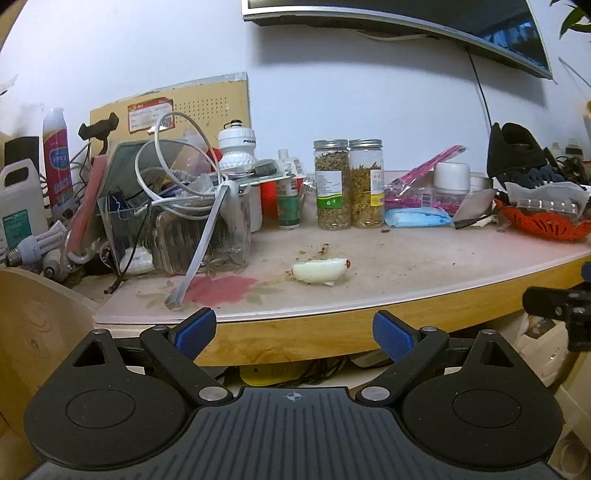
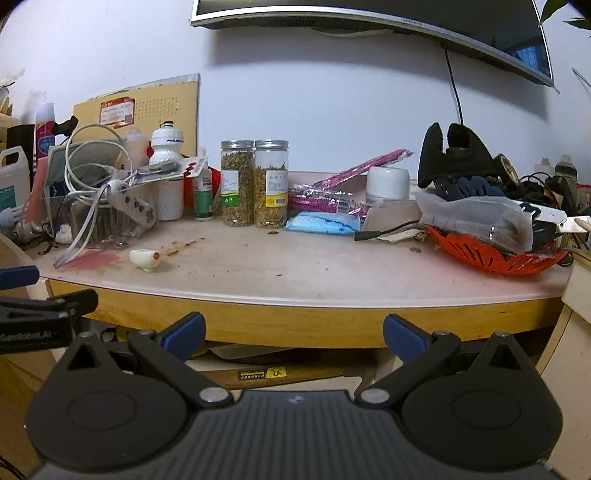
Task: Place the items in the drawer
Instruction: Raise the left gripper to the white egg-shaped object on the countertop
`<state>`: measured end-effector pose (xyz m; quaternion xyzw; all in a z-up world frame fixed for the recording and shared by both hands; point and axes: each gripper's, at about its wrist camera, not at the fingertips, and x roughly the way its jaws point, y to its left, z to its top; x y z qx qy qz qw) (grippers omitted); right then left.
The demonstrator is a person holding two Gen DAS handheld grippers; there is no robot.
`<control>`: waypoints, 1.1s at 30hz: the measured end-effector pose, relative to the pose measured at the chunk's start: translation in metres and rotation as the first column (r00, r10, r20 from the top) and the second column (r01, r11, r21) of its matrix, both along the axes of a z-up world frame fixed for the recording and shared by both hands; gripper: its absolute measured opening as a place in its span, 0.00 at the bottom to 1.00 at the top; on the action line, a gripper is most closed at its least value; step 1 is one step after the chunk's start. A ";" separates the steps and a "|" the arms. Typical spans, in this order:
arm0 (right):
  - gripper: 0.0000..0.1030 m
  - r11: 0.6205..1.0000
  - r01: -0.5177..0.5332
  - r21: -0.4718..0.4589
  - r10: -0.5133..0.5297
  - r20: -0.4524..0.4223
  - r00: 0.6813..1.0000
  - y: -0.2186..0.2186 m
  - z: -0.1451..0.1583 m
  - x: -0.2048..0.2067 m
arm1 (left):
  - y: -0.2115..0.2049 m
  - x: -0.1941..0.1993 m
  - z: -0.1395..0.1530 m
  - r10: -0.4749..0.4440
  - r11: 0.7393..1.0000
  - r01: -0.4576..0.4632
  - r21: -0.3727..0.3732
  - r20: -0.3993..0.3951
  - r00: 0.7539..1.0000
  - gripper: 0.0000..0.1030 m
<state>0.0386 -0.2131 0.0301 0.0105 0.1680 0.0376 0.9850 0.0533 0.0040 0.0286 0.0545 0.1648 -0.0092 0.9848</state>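
A small white object with a red tip (image 1: 320, 270) lies on the pink desk top (image 1: 424, 266); it also shows in the right wrist view (image 2: 144, 259). Two clear jars of dried herbs (image 1: 347, 184) (image 2: 255, 183) stand at the back. My left gripper (image 1: 294, 338) is open and empty, below and in front of the desk's wooden edge. My right gripper (image 2: 294, 338) is open and empty, also low before the desk edge (image 2: 295, 321). An open space under the desk top (image 2: 280, 363) holds a flat yellow-labelled item; I cannot tell whether it is a drawer.
A clear bin with white cables and a power strip (image 1: 184, 206) sits left. A blue pack (image 2: 323, 222), pink packets (image 2: 332, 199), a white pot (image 2: 388, 182) and an orange basket (image 2: 491, 258) with bags sit right. A monitor (image 2: 369, 14) hangs above.
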 end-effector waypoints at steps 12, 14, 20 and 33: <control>1.00 1.000 0.008 0.008 -0.007 -0.018 1.000 0.000 -0.004 0.002 | -0.003 0.032 -0.007 -0.046 0.999 0.046 0.001 0.005 0.999 0.91; 1.00 1.000 0.007 0.005 -0.007 -0.021 1.000 0.000 -0.004 0.003 | -0.003 0.038 -0.009 -0.052 0.999 0.052 -0.002 0.005 0.999 0.91; 1.00 1.000 0.000 0.004 0.000 -0.029 1.000 0.002 -0.006 0.003 | -0.005 0.054 -0.014 -0.095 0.995 0.095 -0.007 0.005 0.995 0.91; 1.00 1.000 0.000 0.016 0.000 -0.051 0.999 0.004 -0.008 0.006 | -0.006 0.085 -0.024 -0.122 0.992 0.124 -0.040 0.030 0.992 0.92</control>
